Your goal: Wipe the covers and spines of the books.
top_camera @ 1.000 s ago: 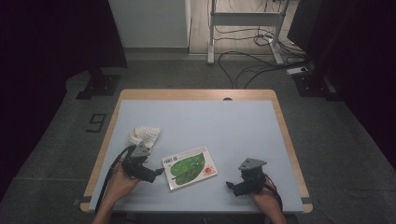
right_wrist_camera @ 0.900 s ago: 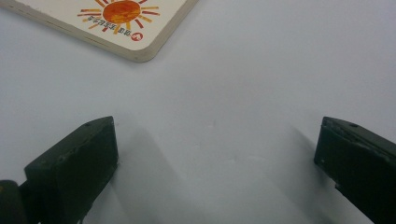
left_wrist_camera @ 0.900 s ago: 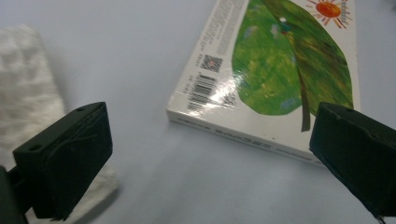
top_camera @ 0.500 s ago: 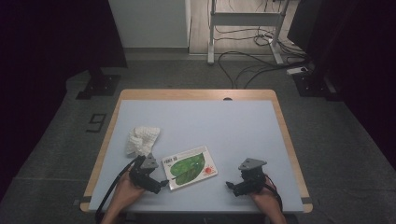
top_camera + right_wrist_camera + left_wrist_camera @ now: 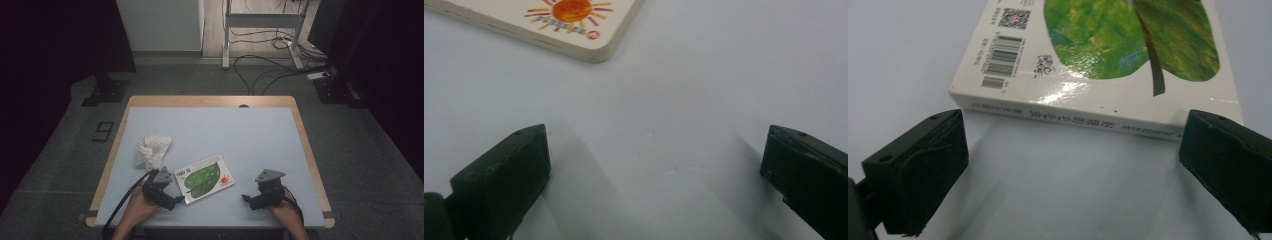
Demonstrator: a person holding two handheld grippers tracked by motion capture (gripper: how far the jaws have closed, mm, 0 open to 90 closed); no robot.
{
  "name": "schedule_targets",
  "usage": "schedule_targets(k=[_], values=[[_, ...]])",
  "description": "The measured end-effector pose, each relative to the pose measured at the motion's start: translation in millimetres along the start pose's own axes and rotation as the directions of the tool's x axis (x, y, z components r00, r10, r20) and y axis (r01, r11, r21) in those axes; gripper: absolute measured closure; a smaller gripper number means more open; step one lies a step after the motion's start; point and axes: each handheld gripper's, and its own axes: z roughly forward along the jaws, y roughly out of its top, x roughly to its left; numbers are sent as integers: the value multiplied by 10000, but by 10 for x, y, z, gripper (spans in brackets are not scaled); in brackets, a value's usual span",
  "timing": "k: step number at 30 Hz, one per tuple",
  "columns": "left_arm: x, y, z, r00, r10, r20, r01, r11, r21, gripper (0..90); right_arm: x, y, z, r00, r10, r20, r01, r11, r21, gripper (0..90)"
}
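A thick board book [image 5: 204, 178] with a green leaf and a small orange sun on its white cover lies flat near the table's front edge. My left gripper [image 5: 172, 199] sits just left of it, open, its jaws spread wide and facing the book's spine [image 5: 1073, 117] with bare table between them. My right gripper [image 5: 248, 199] rests to the right of the book, also open, nothing between its jaws. In the right gripper view the book's sun corner [image 5: 574, 25] lies ahead and to the left. A crumpled white cloth [image 5: 151, 150] lies on the table's left side.
The pale blue table [image 5: 240, 140] has a wooden rim. Beyond its far edge the floor holds cables [image 5: 260, 62], a metal frame's legs [image 5: 260, 20] and dark stands at either side.
My left gripper has let go of the white cloth, leaving it on the table's left side, and has moved down toward the front edge beside the book. The right gripper has stayed put.
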Motion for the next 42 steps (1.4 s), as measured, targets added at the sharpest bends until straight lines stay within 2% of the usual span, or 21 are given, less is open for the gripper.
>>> schedule_targets(k=[4,7,13,20,32,42], values=[[-43,23,61,9995,-16,321,21,9999,-152,0,-20,17,-13,10000,55,-65,-54,10000,83,28],[-76,26,75,9998,66,202,-60,9996,-273,0,-39,38,-47,9995,151,273,-150,9999,-40,49],[-103,26,82,9997,218,135,-214,9994,-254,0,-84,147,-162,10000,43,48,-42,9996,-273,45],[-112,22,85,9995,281,107,-278,9994,-222,0,-98,300,-162,9997,-92,-214,86,9995,-297,11],[-111,18,87,9996,239,122,-236,9995,-204,0,-53,569,64,9976,-483,-487,477,9988,-125,0],[-108,17,86,9997,215,140,-212,9996,-188,0,-3,847,366,9934,-809,-808,823,9965,139,0]])
